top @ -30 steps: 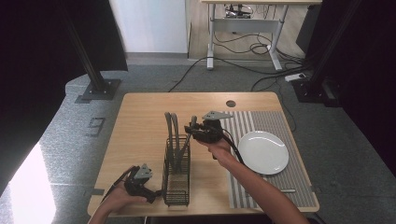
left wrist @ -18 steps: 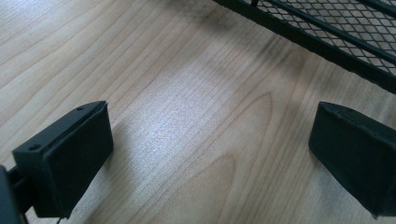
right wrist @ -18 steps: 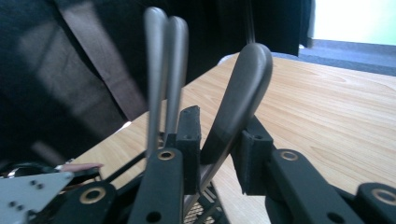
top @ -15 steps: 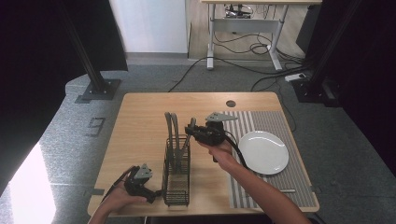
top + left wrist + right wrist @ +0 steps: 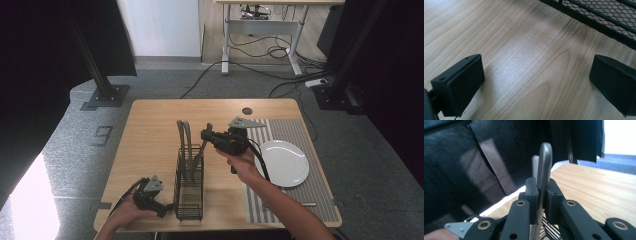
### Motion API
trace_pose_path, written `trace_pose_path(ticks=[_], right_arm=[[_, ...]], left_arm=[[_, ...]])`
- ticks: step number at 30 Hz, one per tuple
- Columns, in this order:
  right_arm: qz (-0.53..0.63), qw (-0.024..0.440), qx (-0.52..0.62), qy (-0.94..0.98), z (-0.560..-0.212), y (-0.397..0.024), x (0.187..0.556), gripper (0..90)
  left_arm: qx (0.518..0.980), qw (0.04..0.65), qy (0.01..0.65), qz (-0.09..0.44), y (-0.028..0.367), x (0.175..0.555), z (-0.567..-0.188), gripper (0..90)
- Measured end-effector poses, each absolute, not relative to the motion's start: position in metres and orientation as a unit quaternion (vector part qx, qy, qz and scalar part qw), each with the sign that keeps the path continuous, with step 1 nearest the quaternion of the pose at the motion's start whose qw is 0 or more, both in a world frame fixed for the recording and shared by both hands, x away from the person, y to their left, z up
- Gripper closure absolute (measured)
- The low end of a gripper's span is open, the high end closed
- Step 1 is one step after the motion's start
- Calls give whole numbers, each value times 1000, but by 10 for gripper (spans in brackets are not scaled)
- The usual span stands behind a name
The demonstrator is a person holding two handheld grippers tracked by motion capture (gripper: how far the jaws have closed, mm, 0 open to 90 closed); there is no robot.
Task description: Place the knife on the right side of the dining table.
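Right gripper jaws clench a utensil handle above the caddy; left gripper released.

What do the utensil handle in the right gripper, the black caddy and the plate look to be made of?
Utensil handle: likely brushed or satin metal, grey with a soft sheen along its rounded end.
Caddy: apparently black-coated wire mesh; diamond mesh shows in the left gripper view.
Plate: probably glazed ceramic, plain glossy white, though melamine cannot be ruled out.

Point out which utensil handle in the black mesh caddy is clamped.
The rightmost utensil handle, leaning toward the right gripper, sits pinched between its jaws; the two taller handles stand free.
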State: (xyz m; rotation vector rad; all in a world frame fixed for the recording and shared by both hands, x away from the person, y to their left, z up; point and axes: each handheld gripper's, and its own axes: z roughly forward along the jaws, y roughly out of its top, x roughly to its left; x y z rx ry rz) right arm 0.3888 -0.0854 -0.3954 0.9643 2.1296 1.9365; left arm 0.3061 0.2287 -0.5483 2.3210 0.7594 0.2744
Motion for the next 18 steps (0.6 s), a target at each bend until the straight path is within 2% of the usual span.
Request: trace_pose_path(ticks=[10,18], right_arm=[[687,98,300,655,-354,-116,375,825],[710,121,322,615,-343,-152,374,825]], left_arm=[[889,336,292,106,229,306,-548,0],[889,336,291,105,229,306,-548,0]])
